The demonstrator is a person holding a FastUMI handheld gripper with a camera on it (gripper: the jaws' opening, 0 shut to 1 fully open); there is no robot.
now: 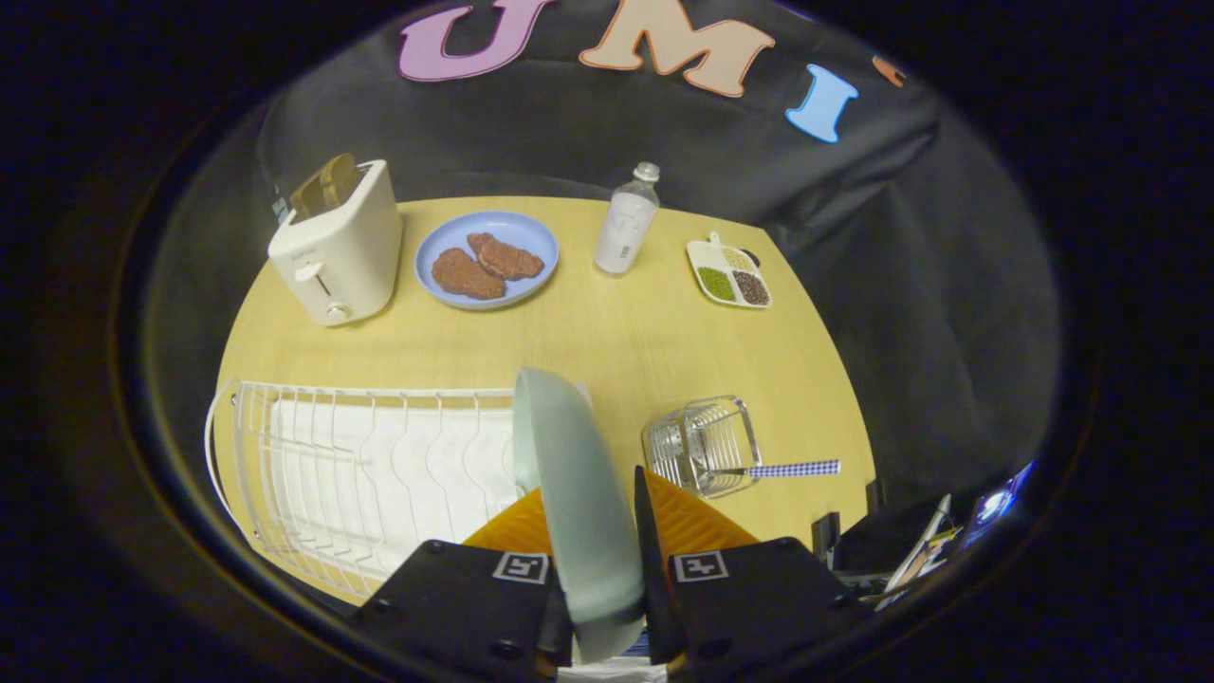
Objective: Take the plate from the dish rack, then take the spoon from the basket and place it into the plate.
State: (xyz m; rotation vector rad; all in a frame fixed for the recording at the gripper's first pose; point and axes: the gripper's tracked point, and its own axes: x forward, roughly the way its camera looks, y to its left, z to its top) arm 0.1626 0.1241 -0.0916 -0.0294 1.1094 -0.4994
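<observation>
Pale yellow wood-grain worktop (607, 341) with a rounded far edge, evenly lit from above. Draped black cloth booth wall (901, 247) behind and to the right. Cluttered dim corner (948, 541) beyond, perhaps papers and a glowing screen.

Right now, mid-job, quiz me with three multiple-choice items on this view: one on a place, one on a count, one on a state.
1. Where does the spoon lie?
A. in the wire basket, handle sticking out
B. on the blue plate
C. in the dish rack

2. How many brown patties lie on the blue plate?
A. one
B. two
C. four

3. What is the state of the pale green plate?
A. flat on the table
B. leaning on the toaster
C. held on edge between the jaws of the gripper

Answers:
1 A: its checked handle pokes out of the basket beside the dish rack.
2 B: two patties sit side by side.
3 C: both fingers press its faces, with the rim upright.
</observation>
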